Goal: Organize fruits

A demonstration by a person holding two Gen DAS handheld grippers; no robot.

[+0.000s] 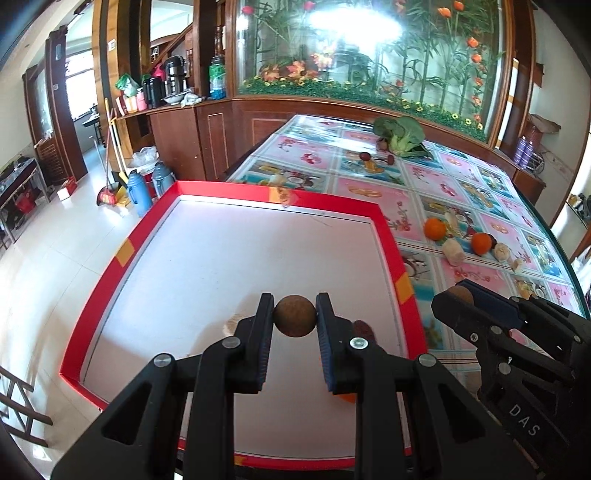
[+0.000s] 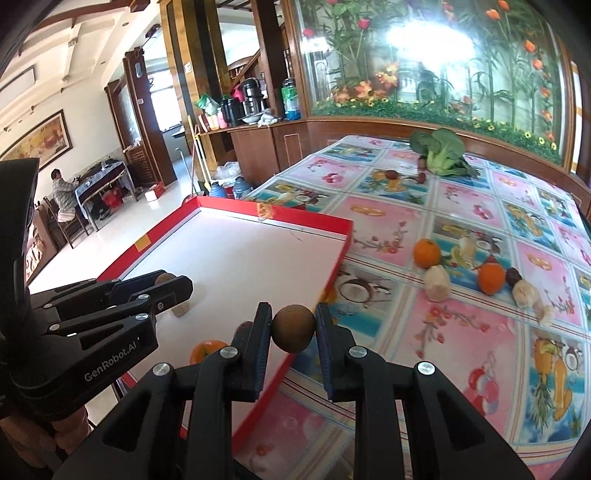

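Left claw (image 1: pixel 294 316): pinching a brown ball (image 1: pixel 294 315) over the tray (image 1: pixel 236 192); may roll once dropped
Right claw (image 2: pixel 294 328): pinching its ball (image 2: pixel 294 328) above the tray rim (image 2: pixel 334 266); could bounce onto the tabletop (image 2: pixel 424 325)

Both tongs (image 1: pixel 294 320) (image 2: pixel 294 328) clamped, angled down.

Red-rimmed white tray (image 1: pixel 388 236) — floral pink tablecloth (image 1: pixel 443 184).

Both views are bright with daylight. A blown-out white glare sits on the glass panel (image 1: pixel 354 22) behind the table (image 1: pixel 443 184), washing out its painted flowers, and shows again in the right wrist view. The tray's white floor (image 1: pixel 240 277) and the floor tiles (image 1: pixel 44 277) are nearly overexposed. Fisheye distortion bends straight edges, with dark vignetting in the 4 corners. Focus is fairly sharp; shadows are soft and faint.
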